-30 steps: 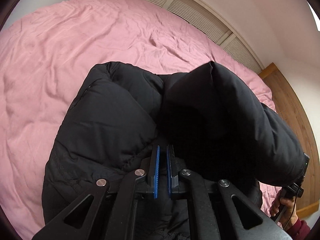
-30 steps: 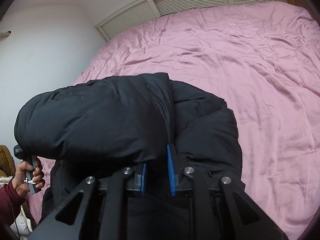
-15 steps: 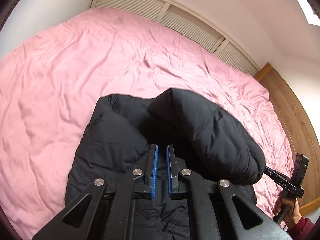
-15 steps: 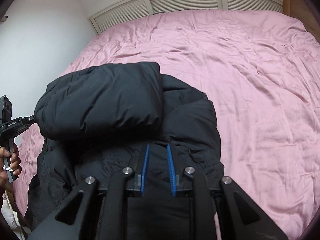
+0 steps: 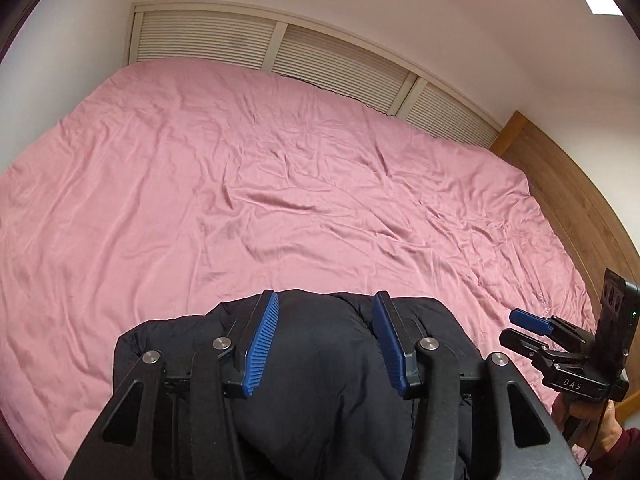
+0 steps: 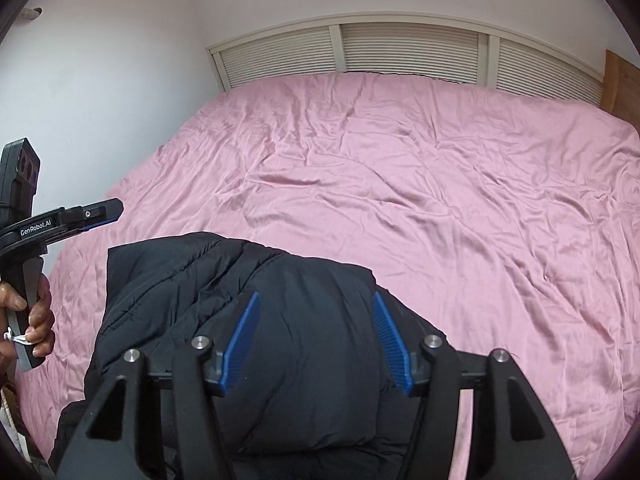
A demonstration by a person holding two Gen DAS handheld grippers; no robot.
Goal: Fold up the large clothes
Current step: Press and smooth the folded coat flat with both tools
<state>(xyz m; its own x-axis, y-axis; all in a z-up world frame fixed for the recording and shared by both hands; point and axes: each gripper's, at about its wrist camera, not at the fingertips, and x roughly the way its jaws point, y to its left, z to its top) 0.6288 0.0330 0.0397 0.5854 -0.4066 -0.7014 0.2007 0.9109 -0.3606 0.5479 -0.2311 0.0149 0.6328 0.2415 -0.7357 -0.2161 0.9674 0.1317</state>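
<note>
A wide bed [image 5: 280, 200] under a creased pink sheet [image 6: 440, 208] fills the room, running back to a louvred cream panel [image 5: 340, 64] along the far white wall [image 6: 100, 80], with a wooden board [image 5: 580, 208] down its right side. The folded black puffer jacket [image 6: 304, 320] lies at the bed's near edge. Above it the left gripper [image 5: 324, 320] and right gripper [image 6: 316, 320] hang with their blue pads [image 5: 262, 344] parting, jaws opening, nothing pressed between them.
</note>
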